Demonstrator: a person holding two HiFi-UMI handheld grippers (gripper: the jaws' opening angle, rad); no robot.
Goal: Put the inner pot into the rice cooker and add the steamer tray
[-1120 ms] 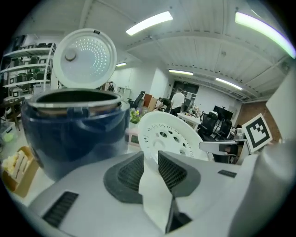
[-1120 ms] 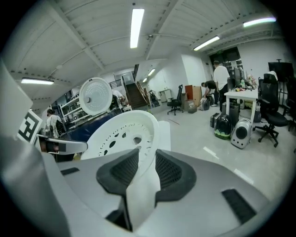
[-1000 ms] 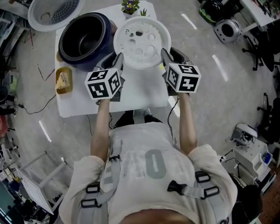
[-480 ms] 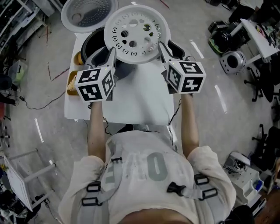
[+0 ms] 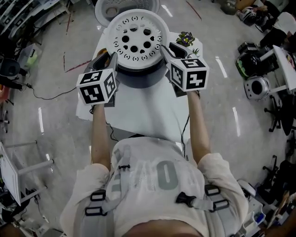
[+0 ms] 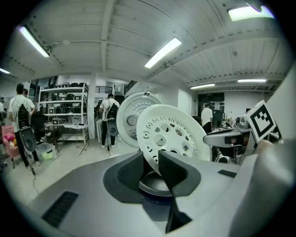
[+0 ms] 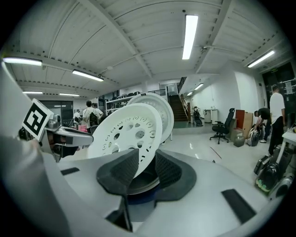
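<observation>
Round white holey steamer tray (image 5: 137,28), top middle, pinched at its edges by left gripper (image 5: 113,58) and right gripper (image 5: 163,48). Only gripper views show ceiling lights (image 6: 162,52).

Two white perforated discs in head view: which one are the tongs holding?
The nearer one, the steamer tray, clamped at its rim by the left tongs and right tongs; the farther disc behind it is untouched.

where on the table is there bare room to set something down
Bare: the near half of the table, between rice cooker and person. Crowded: the far end, where the steamer tray, held by left gripper and right gripper, hangs over the cooker, with a plant beside it.
</observation>
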